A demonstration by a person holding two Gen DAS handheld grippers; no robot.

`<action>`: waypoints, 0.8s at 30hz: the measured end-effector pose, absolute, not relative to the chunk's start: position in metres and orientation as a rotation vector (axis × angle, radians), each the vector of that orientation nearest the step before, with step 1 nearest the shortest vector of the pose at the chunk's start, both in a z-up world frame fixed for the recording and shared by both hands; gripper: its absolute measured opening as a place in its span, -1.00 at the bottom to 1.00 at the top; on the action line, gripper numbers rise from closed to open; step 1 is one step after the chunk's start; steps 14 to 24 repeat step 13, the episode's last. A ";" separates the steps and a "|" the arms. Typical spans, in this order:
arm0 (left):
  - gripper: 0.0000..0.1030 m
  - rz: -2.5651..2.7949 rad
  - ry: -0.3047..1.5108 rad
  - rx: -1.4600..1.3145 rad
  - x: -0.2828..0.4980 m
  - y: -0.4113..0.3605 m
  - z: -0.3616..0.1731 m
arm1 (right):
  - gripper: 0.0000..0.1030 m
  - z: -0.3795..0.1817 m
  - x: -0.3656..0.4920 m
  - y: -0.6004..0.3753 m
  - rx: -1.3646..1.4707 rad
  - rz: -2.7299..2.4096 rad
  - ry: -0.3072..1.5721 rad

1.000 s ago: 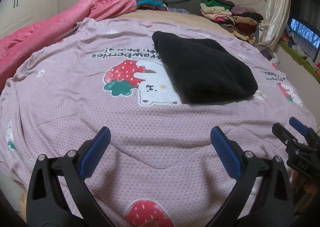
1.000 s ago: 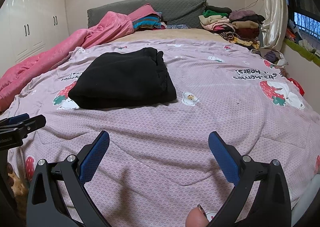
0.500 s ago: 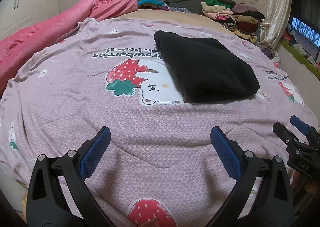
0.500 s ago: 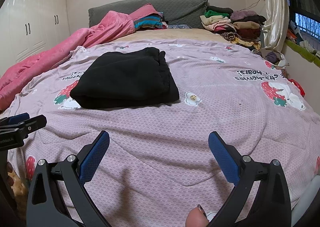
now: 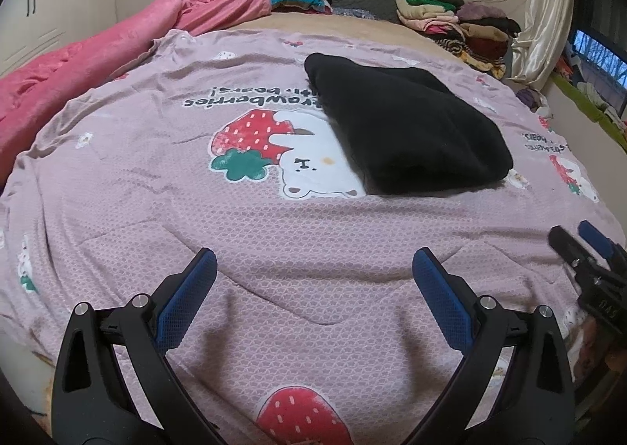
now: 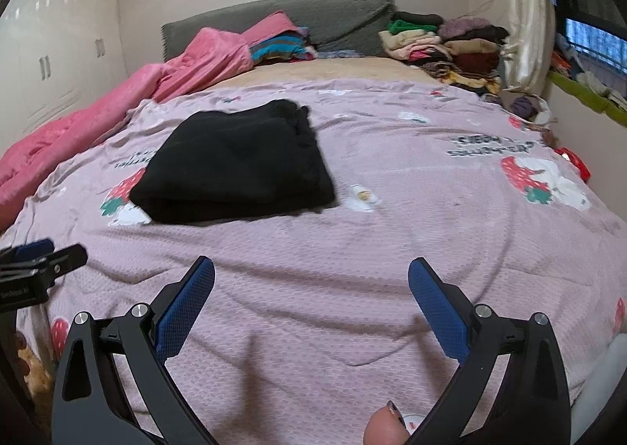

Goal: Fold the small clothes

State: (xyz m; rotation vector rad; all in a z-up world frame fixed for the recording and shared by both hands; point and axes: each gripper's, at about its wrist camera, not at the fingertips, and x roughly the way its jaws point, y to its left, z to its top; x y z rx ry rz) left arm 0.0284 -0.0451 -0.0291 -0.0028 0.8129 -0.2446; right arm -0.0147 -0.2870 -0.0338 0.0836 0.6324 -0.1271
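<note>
The black garment (image 5: pixel 407 131) is seen folded on the bed (image 5: pixel 117 210), midway up and well clear of its foot edge. It is judged soft, light and floppy, best pinched at a corner. Both the left gripper (image 5: pixel 313 280) and right gripper (image 6: pixel 311 284) are held released, empty. A fingertip (image 6: pixel 386 425) is caught only in the right view.

You face a bed under a pink strawberry-print coverlet (image 5: pixel 156 210), with a grey headboard (image 6: pixel 333 18) against cream walls. White wardrobes (image 6: pixel 51 53) stand left; a pale satin curtain (image 6: pixel 525 14) hangs beside the right-hand window (image 6: pixel 595 37).
</note>
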 end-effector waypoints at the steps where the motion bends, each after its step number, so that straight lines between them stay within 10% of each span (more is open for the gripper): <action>1: 0.82 -0.247 0.817 -0.008 0.029 -0.044 -0.030 | 0.91 -0.033 -0.017 -0.291 0.089 -0.145 0.629; 13: 0.82 0.146 0.838 -0.201 0.119 0.156 -0.017 | 0.91 -0.050 -0.149 -0.534 0.329 -1.019 0.698; 24: 0.82 0.146 0.838 -0.201 0.119 0.156 -0.017 | 0.91 -0.050 -0.149 -0.534 0.329 -1.019 0.698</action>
